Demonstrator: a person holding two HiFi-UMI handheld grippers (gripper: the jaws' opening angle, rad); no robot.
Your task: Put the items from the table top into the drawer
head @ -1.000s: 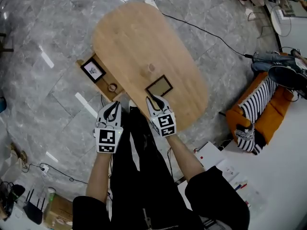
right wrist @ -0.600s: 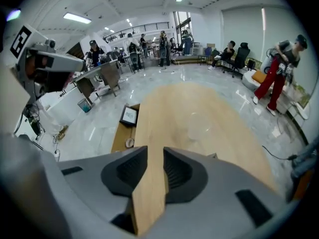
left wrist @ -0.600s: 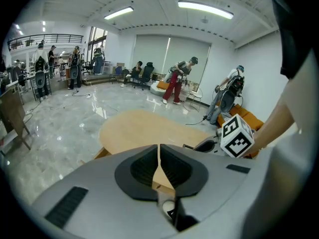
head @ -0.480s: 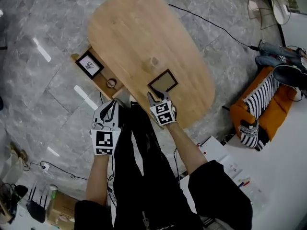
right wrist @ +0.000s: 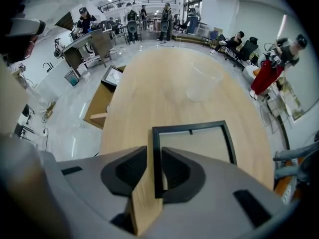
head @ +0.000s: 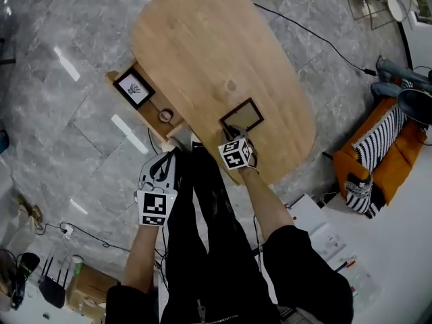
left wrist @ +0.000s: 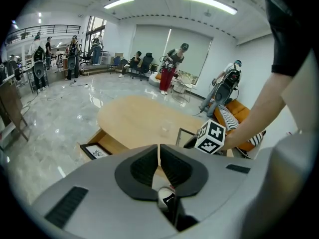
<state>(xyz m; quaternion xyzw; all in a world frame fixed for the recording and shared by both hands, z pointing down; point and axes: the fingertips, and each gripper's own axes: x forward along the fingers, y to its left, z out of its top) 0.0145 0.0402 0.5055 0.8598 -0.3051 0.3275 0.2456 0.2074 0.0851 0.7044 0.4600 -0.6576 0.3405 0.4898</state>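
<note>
- The picture frame [head: 241, 115] lies flat near the lower edge of the table [head: 202, 46], centre of the head view.
- Right claw [right wrist: 154, 156], its jaws just opening, straddles the frame's left rail without pinching it; left claw [left wrist: 159, 151] is clenched and empty.
- Likely light, stiff, glazed and fragile: grip the rail.

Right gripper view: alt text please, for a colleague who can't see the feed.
The right gripper, whose jaws have just been opening, straddles the left rail of a black picture frame lying flat on the wooden table. A clear cup stands farther along, and an open drawer shows at the left.
</note>
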